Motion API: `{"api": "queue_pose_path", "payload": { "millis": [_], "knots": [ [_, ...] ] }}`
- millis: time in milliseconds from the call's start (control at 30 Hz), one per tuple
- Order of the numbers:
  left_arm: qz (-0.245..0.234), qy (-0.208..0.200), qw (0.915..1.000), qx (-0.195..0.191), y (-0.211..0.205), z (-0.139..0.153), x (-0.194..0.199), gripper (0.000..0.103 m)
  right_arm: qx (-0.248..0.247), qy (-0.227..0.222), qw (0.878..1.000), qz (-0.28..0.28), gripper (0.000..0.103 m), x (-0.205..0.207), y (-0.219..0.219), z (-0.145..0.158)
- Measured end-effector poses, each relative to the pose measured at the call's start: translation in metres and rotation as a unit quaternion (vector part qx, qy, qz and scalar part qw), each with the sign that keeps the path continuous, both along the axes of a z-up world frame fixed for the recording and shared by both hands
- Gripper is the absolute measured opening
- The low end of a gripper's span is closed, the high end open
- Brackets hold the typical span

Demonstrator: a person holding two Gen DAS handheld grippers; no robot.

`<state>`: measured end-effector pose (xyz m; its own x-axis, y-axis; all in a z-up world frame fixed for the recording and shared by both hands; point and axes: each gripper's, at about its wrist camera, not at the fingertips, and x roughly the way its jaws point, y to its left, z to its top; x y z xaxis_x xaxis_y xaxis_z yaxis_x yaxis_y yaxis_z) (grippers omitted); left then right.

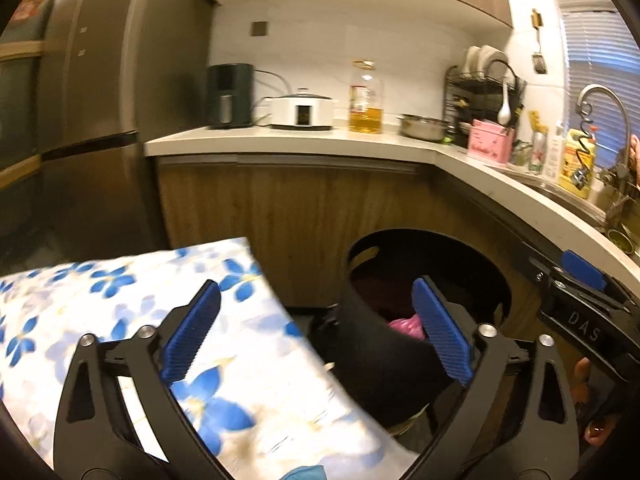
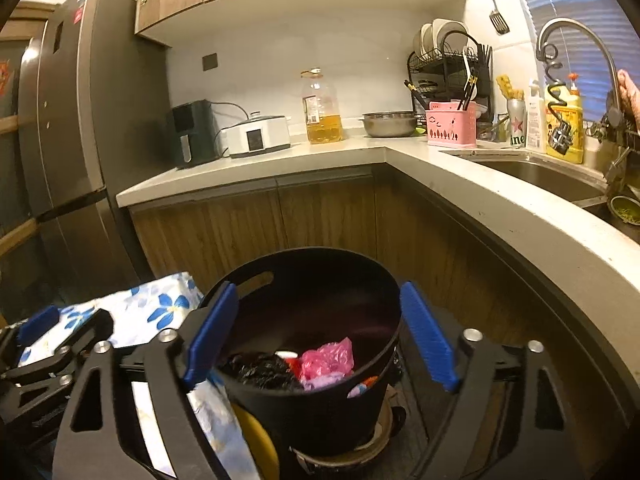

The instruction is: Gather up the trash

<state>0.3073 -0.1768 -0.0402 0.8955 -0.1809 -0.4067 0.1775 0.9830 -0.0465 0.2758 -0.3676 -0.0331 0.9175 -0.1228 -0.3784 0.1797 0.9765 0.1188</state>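
At nine o'clock in the right wrist view the left gripper (image 2: 60, 334) is seen, jaws spread wide and empty, over a flowered cloth (image 2: 160, 308). At the centre a black bin (image 2: 316, 404) holds a pink bag (image 2: 328, 358). The right gripper (image 2: 320, 336) is held wide apart astride the bin, gripping nothing.

- The white letters "DAS" stand on the black body of the right gripper (image 1: 582, 280), seen at the right edge of the left wrist view.
- The green letters "ine" show on the can with a red star (image 2: 517, 122) by the sink.
- Other labels, such as that on the oil bottle (image 2: 322, 108), are too small to read.
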Motion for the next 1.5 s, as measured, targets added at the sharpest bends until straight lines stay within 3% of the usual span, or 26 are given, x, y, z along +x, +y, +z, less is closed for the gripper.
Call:
{"api": "queue_pose_path", "payload": {
  "millis": [300, 900, 1200, 1500],
  "knots": [
    [0.045, -0.004, 0.9990, 0.004, 0.046, 0.011, -0.059, 0.097, -0.020, 0.021, 1.000, 0.010, 0.088, -0.047, 0.035, 0.008],
    [0.054, -0.014, 0.9984, 0.002, 0.105, 0.014, -0.196, 0.097, -0.052, 0.011, 0.998, 0.023, 0.095, -0.183, 0.108, 0.019],
    [0.060, -0.024, 0.9979, -0.002, 0.119, 0.016, -0.233, 0.097, -0.057, 0.003, 0.998, 0.025, 0.095, -0.219, 0.121, 0.019],
    [0.059, -0.023, 0.9980, -0.007, 0.125, 0.018, -0.245, 0.097, -0.059, -0.003, 0.998, 0.033, 0.095, -0.235, 0.131, 0.020]
  ]
}}
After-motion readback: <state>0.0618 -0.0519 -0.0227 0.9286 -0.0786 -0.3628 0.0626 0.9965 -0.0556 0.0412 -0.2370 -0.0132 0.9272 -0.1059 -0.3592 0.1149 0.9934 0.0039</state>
